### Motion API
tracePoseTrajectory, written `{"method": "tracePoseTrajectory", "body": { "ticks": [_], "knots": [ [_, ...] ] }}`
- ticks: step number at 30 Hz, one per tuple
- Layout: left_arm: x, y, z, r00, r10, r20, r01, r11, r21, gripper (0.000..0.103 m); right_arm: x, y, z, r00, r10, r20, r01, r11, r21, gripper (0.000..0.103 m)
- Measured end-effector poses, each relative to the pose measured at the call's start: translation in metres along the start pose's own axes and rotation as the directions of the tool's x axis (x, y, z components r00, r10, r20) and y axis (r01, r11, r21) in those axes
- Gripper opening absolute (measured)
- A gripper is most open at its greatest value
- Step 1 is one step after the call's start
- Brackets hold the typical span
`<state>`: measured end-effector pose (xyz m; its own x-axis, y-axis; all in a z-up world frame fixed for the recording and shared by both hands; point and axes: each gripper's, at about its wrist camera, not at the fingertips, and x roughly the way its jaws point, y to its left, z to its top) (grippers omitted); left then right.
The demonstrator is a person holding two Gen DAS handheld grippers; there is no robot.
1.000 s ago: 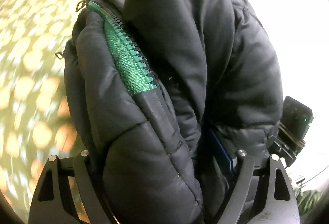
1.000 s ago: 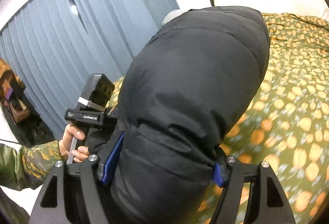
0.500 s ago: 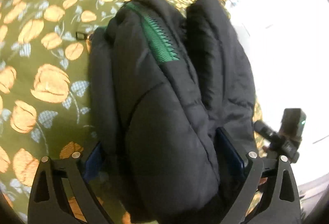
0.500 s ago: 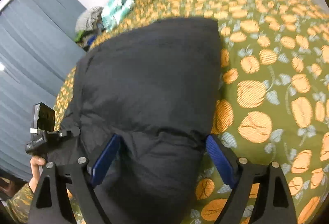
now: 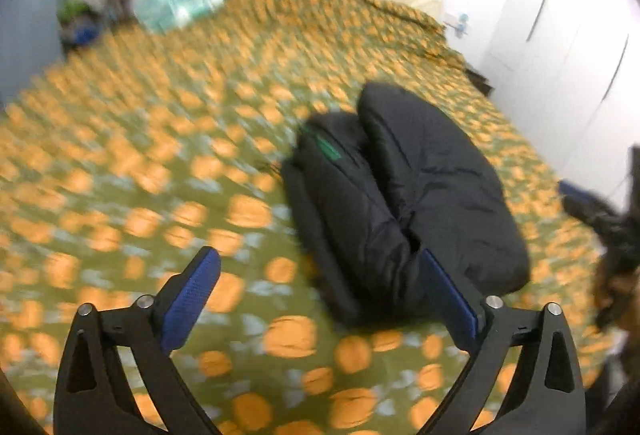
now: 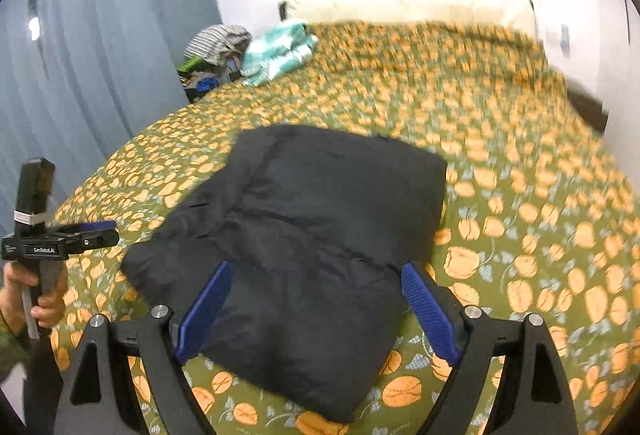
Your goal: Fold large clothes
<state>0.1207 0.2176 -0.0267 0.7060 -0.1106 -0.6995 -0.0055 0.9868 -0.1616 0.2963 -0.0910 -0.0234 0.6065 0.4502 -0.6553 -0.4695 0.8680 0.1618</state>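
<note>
the black puffer jacket [image 6: 320, 235] lay folded in a thick bundle on the green bedspread w/ orange flowers [image 6: 520, 195]. right gripper [image 6: 316, 305] had its jaws wide apart, blue pads either side of the bundle's near edge, not pinching it. left gripper [image 5: 324, 293] was also spread wide w/ bare bedspread [image 5: 140, 155] between the jaws; jacket [image 5: 400, 203] sat ahead and toward the right jaw, partly behind that pad, contact unclear due to blur. green zipper [image 5: 330, 151] showed along one fold. past the jaws at the far corner: a teal-white cloth [image 6: 280, 51] beside a pile of clothes [image 6: 214, 55], blue-grey curtain [image 6: 100, 55] on the left.
</note>
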Motion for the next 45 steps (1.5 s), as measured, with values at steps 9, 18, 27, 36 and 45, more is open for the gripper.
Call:
{"method": "tracePoseTrajectory", "body": {
  "ticks": [9, 18, 27, 36, 45],
  "knots": [
    [-0.063, -0.069, -0.032, 0.941, 0.150, 0.305, -0.172, 0.984, 0.048, 0.102, -0.132, 0.047, -0.026, 0.933, -0.130, 0.335, 0.158, 0.986, -0.057, 0.103],
    [-0.085, -0.108, -0.064, 0.957, 0.168, 0.235, -0.180, 0.983, 0.033, 0.103, -0.161, 0.052, -0.069, 0.947, -0.262, 0.186, 0.251, 0.965, 0.079, 0.103],
    [-0.088, -0.124, -0.062, 0.981, 0.151, 0.125, -0.156, 0.987, 0.032, 0.103, -0.176, 0.062, -0.104, 0.965, -0.251, 0.079, 0.241, 0.963, 0.122, 0.103],
    [-0.078, -0.126, -0.067, 0.975, 0.210, 0.067, -0.213, 0.976, 0.038, 0.103, -0.173, 0.083, -0.111, 0.959, -0.280, 0.043, 0.277, 0.959, 0.069, 0.103],
    [-0.076, -0.130, -0.069, 0.974, 0.220, 0.057, -0.223, 0.973, 0.054, 0.103, -0.172, 0.098, -0.112, 0.959, -0.280, 0.036, 0.279, 0.960, 0.028, 0.103]
  ]
}}
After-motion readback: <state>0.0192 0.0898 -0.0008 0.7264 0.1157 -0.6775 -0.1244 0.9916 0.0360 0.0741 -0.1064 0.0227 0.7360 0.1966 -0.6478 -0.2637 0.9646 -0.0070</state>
